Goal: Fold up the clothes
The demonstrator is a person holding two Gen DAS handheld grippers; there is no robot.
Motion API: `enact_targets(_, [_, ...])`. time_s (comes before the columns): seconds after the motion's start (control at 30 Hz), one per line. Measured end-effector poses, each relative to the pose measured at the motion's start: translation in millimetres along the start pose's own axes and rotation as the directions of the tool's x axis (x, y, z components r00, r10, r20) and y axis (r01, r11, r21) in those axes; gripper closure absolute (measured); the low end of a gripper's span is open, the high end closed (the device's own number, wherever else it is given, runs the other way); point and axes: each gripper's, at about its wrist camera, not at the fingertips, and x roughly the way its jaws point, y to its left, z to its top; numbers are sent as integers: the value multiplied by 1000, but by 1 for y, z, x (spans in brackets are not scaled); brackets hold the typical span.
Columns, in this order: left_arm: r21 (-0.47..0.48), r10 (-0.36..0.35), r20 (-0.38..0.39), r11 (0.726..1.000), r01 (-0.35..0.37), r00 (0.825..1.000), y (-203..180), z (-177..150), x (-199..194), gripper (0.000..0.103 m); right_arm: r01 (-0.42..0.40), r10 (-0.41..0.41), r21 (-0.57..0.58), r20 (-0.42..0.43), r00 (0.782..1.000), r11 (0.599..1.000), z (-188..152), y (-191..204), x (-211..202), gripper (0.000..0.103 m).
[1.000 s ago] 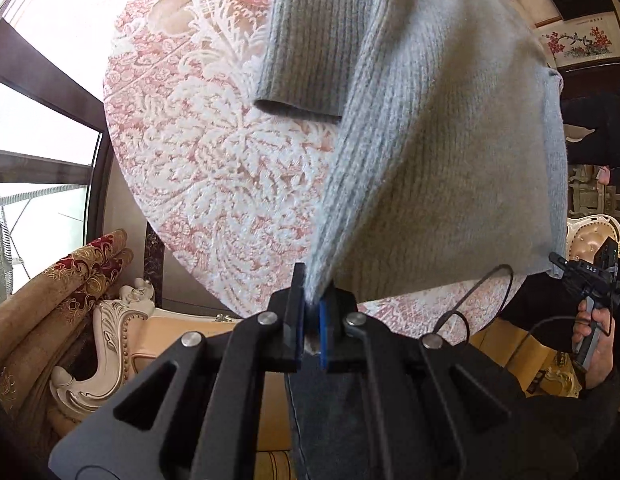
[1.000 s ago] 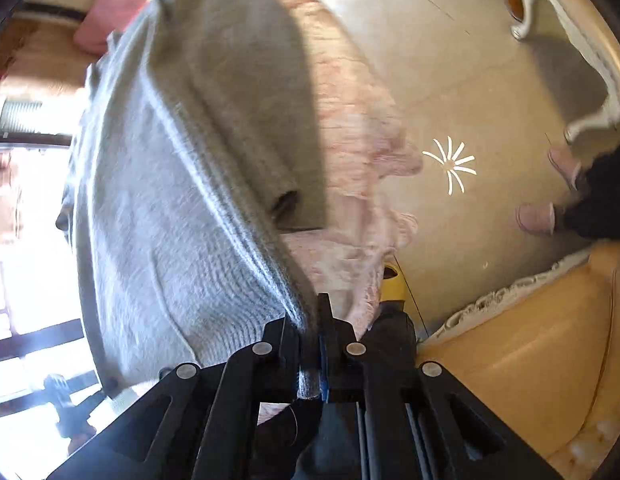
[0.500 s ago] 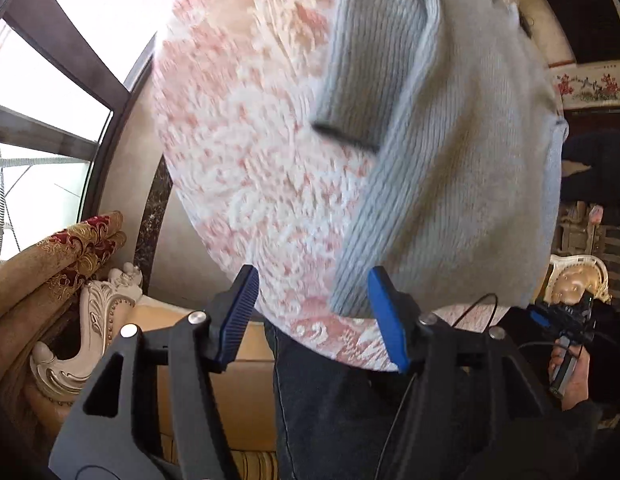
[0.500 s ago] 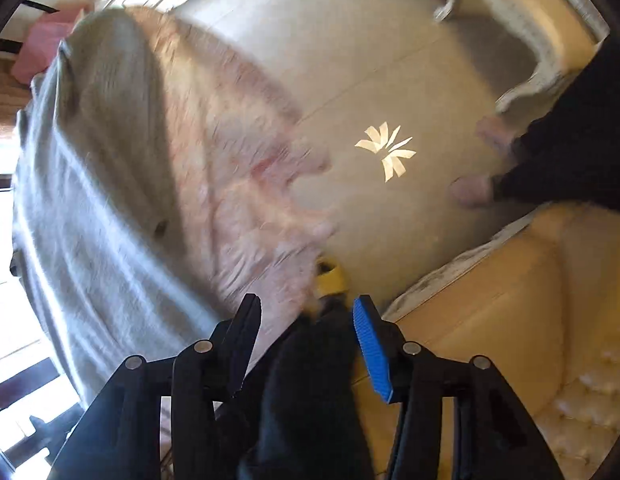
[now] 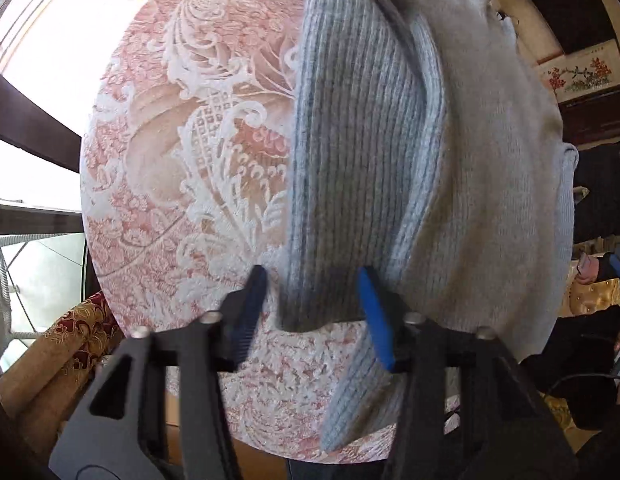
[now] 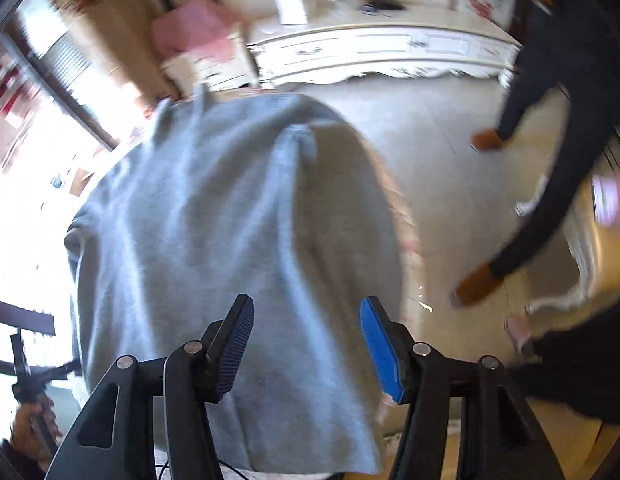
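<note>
Left wrist view: we see the left gripper [image 5: 310, 280] pointing steeply down over a round table with a pink-and-white lace cloth [image 5: 190, 160]. Its jaws stand well apart. The cuff end of the ribbed sleeve [image 5: 349, 140] lies between the pads; we see neither pad pressing on it, so nothing is gripped. The grey sweater [image 5: 489, 160] lies on the right half of the table, with the sleeve folded along its left edge and reaching toward the near rim.

Right wrist view, blurred: the right gripper [image 6: 306, 308] is above the sweater [image 6: 210, 220], its jaws opening, about half apart, with nothing between them and nothing held. The sweater is spread flat on the table under it. Beyond it we see a pale floor [image 6: 449, 160], a white sideboard [image 6: 369, 52] and a person's dark trouser legs [image 6: 549, 220] at right.
</note>
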Motion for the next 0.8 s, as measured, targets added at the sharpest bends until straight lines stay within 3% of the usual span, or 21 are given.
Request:
enact_targets(0.13, [39,-21,-17,999,22,1000,11,14,-15,98,-96,94,-112,-21,995,989,19,64,19,45])
enact_targets(0.3, [2,68,100,998,-68,993,66,49,-88,98,-196,186,-188,-71,980,962,26,127,47,45])
enact_targets(0.4, [-57,167,196,986,-159,966,110,82,-136,98,-227,213,-223,-82,974,948,26,161,63,45])
enact_targets(0.5, [-122,251,279,967,-225,927,148,113,-171,98,-239,232,-208,-61,971,948,31,181,70,45])
enact_targets(0.67, [-193,277,366,957,-219,888,185,166,-211,98,-242,250,-114,69,966,964,47,180,69,35])
enact_targets(0.8, [-188,241,378,965,-181,894,190,209,-220,98,-233,229,10,152,962,972,70,156,78,23])
